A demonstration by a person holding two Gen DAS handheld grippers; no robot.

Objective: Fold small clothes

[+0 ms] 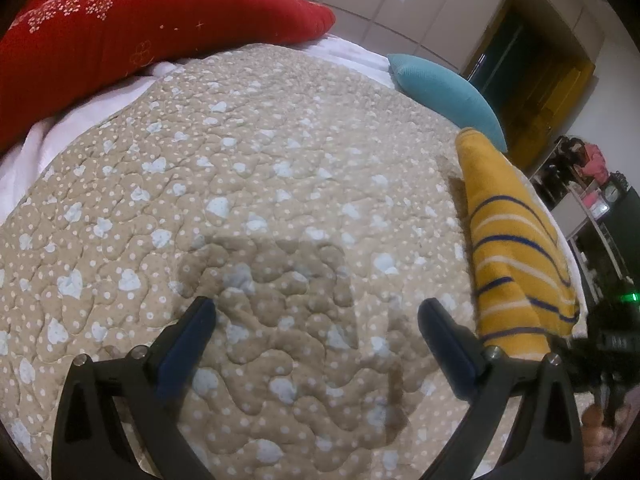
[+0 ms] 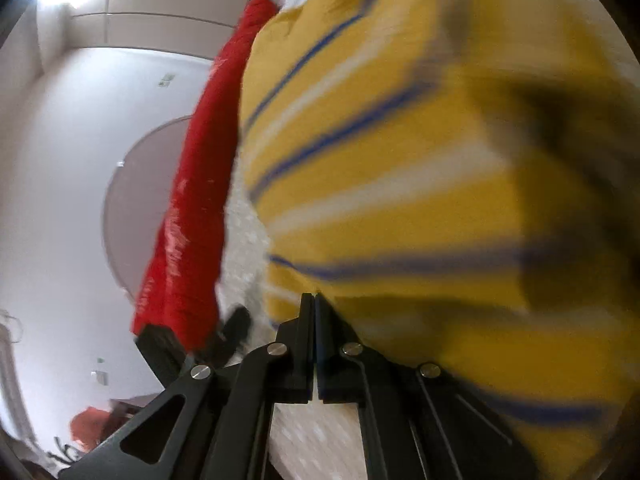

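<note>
**Striped garment pinched at the quilt's right edge**

A beige quilt (image 1: 248, 184) with pale blue hearts covers the bed. A red pillow (image 1: 120, 36) lies at its far left, a teal cushion (image 1: 448, 92) at far right. The yellow striped garment (image 1: 516, 248) sits raised along the right edge. The right gripper (image 2: 315, 300) pinches its hem with both fingers together; the left gripper (image 1: 316, 312) hovers above bare quilt, fingers spread wide around nothing

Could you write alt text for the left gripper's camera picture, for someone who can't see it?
An open two-finger gripper hovers over a beige quilt dotted with pale blue hearts, holding nothing. At the right edge, a yellow garment with blue and white stripes hangs lifted off the bed. A red pillow and a small blue pillow lie at the far side.
</note>
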